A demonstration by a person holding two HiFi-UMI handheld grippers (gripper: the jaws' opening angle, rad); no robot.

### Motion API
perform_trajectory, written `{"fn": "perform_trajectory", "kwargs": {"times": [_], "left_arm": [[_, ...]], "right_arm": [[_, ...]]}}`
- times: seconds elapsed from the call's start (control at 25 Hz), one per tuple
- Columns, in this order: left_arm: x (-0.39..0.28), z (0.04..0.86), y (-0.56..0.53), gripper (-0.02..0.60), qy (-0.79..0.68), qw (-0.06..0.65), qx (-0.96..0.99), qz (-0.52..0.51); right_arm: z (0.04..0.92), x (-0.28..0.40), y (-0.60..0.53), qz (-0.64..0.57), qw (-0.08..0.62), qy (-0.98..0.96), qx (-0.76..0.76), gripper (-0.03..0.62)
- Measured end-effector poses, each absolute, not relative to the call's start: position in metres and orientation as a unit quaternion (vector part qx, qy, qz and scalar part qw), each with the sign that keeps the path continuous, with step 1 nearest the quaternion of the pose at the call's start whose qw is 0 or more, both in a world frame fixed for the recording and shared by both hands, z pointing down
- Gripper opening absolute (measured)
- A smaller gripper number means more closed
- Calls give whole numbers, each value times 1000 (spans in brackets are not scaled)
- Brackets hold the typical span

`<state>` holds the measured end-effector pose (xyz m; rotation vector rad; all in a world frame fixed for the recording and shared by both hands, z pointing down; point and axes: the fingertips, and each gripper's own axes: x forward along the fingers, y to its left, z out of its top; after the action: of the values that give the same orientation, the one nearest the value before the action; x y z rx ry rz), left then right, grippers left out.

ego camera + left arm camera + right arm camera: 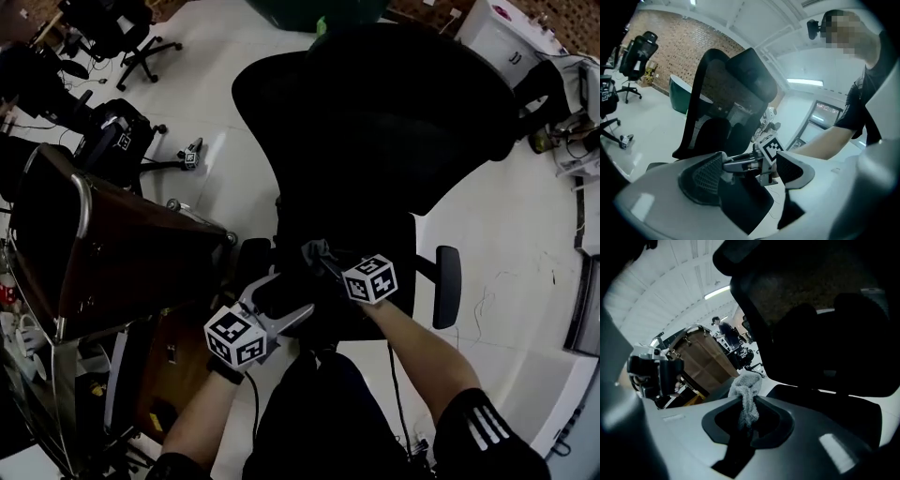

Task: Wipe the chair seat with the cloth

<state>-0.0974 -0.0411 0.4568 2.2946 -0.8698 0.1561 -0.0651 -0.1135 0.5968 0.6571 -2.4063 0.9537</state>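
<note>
The black office chair fills the middle of the head view, its seat (361,239) under the tall backrest (375,103). My right gripper (316,253) is over the seat's front left part, shut on a crumpled grey cloth (745,392) that sticks up from between its jaws. The cloth (314,249) shows as a small grey bunch. My left gripper (286,302) hovers at the seat's front edge, jaws apart and holding nothing. In the left gripper view, the right gripper (740,164) shows between the open jaws, with the backrest (726,98) behind it.
A brown wooden desk (122,253) stands close on the left. The chair's armrests (448,286) flank the seat. Other black chairs (127,37) stand at the back left, a white cabinet (506,33) at the back right. Cables trail over the pale floor (506,281).
</note>
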Motion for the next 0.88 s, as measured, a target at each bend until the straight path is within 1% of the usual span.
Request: {"fn": "perform_trajectory", "kwargs": {"times": [0.32,0.52,0.72,0.88], "left_arm": [[-103,514,-84,390,-361,343,866,41],[-107,534,-84,390,-368,350,860,46],[-104,550,-82,390,-364,347,863,47],[-98,550,-83,390,-359,353,863,42]], "right_arm": [[705,-115,-181,299,315,-874,219,52],[757,-133,-211,267,365,-862,231,54],[788,-152,-222,213,395,-868,214,52],[797,-149,-219,200,395,-875,197,52]]}}
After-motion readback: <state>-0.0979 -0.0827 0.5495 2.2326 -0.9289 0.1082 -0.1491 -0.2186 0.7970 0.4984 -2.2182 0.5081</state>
